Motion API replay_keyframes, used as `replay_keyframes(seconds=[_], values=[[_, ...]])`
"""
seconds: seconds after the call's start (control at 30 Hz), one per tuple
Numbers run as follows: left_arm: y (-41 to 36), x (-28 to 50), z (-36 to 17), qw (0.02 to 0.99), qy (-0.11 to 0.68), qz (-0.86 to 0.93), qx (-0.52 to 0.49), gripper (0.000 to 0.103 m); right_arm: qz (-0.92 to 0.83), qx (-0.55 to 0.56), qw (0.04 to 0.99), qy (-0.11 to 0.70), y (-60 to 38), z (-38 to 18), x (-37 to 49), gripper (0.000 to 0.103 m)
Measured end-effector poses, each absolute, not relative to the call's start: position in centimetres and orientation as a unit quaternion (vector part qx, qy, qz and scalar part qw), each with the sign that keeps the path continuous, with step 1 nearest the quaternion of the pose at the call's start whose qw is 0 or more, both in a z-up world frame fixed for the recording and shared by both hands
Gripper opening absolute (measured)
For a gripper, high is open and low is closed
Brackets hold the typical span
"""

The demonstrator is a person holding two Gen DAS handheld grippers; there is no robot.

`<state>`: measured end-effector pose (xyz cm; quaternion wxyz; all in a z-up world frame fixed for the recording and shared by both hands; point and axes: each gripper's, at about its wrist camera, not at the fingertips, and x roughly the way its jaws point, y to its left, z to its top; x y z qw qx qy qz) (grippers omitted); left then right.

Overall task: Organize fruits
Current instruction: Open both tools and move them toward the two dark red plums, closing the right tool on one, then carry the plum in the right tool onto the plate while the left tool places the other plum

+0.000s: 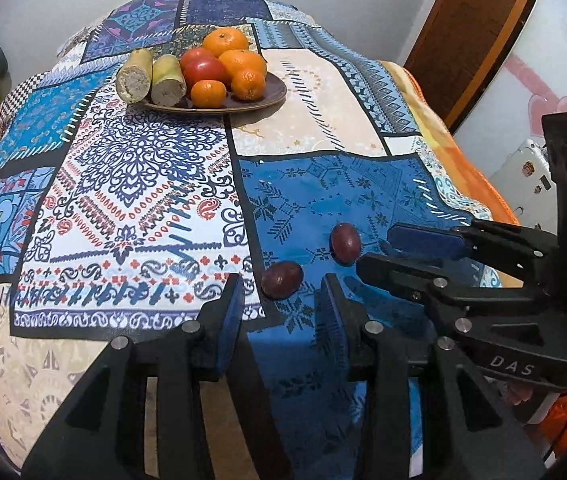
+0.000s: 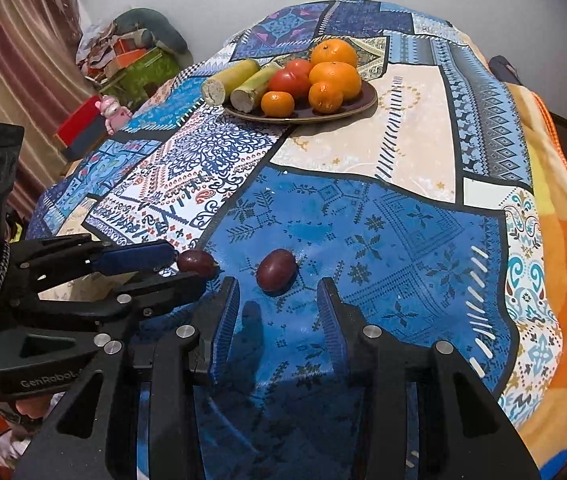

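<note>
Two dark purple plums lie on the blue patch of the patterned tablecloth. The left plum [image 1: 282, 279] [image 2: 197, 261] sits at the fingertips of my left gripper [image 1: 281, 284] [image 2: 189, 266], whose jaws stand open around it without pressing. The right plum [image 1: 345, 244] [image 2: 276, 270] lies just ahead of my right gripper [image 2: 276, 282] [image 1: 373, 251], also open, its pads apart from the fruit. Farther back a brown plate [image 1: 271, 92] [image 2: 367, 102] holds several oranges [image 1: 225, 42], two tomatoes [image 1: 205, 70] and two cut cane pieces [image 1: 135, 76].
The tablecloth [image 1: 131, 184] covers the whole table. An orange blanket [image 2: 563, 240] hangs over its right edge. Beyond the far left corner stand a pile of boxes and bags [image 2: 135, 56], a pink toy [image 2: 113, 110] and a striped curtain [image 2: 11, 80]. A wooden door [image 1: 479, 28] stands at the right.
</note>
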<state>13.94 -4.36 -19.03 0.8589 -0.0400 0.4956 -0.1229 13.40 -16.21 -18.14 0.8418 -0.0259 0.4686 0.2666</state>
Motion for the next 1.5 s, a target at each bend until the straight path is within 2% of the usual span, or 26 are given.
replay_keyframes(seconds=[0.03, 0.1, 0.2, 0.37, 0.5, 0.8, 1.5], values=[[-4.5, 14.1, -19.1, 0.859, 0.495, -0.124, -0.036, 0.036, 0.267, -0.024, 0.842, 0.469, -16.2, -18.2, 13.5, 0.037], [-4.4, 14.4, -19.3, 0.860, 0.494, -0.126, -0.031, 0.024, 0.269, -0.022, 0.840, 0.471, -16.1, -18.6, 13.6, 0.037], [-3.9, 14.7, -19.6, 0.857, 0.496, -0.135, -0.042, 0.020, 0.270, -0.027, 0.838, 0.474, -15.7, -19.1, 13.8, 0.036], [-3.5, 14.9, -19.5, 0.857, 0.494, -0.138, -0.047, 0.019, 0.276, -0.023, 0.838, 0.471, -15.2, -19.3, 14.4, 0.030], [-3.2, 14.9, -19.3, 0.859, 0.492, -0.136, -0.047, 0.019, 0.277, -0.028, 0.838, 0.469, -14.8, -19.4, 14.7, 0.019], [-2.5, 15.2, -18.1, 0.868, 0.478, -0.127, -0.050, 0.019, 0.278, -0.023, 0.845, 0.457, -14.9, -18.4, 15.0, 0.018], [0.4, 20.5, -11.3, 0.907, 0.403, -0.103, -0.061, 0.019, 0.275, -0.018, 0.890, 0.363, -13.8, -10.9, 19.9, 0.018]])
